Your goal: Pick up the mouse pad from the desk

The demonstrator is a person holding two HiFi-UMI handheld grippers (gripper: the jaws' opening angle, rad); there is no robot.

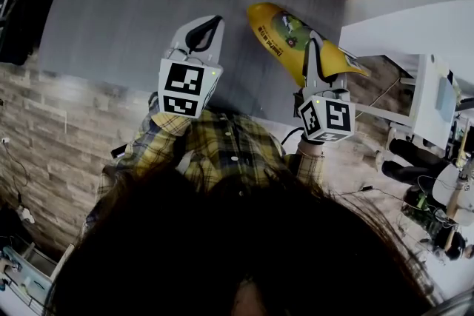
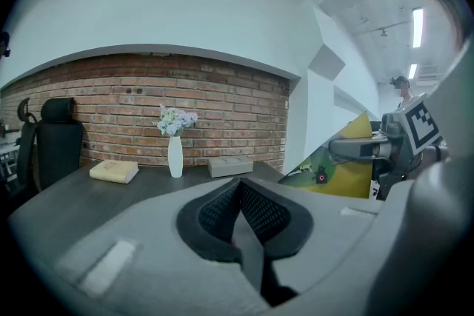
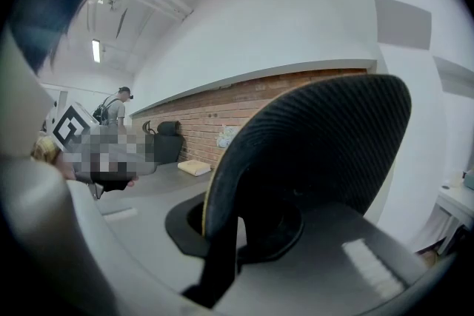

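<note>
The mouse pad (image 1: 285,33) is yellow with a printed picture and hangs lifted above the right end of the dark grey desk (image 1: 133,4). My right gripper (image 1: 314,49) is shut on its near edge. In the right gripper view the pad's black textured underside (image 3: 318,152) stands upright between the jaws and hides the wall behind it. My left gripper (image 1: 206,32) hovers over the desk to the left of the pad, shut with nothing in it. From the left gripper view, the pad (image 2: 344,163) and the right gripper (image 2: 370,148) show at the right.
At the back of the desk against the brick wall stand a white vase with flowers (image 2: 175,152), a pale book (image 2: 113,171) and a grey box (image 2: 230,166). A black chair (image 2: 52,137) is at the left. White furniture (image 1: 429,92) stands to the right of the desk.
</note>
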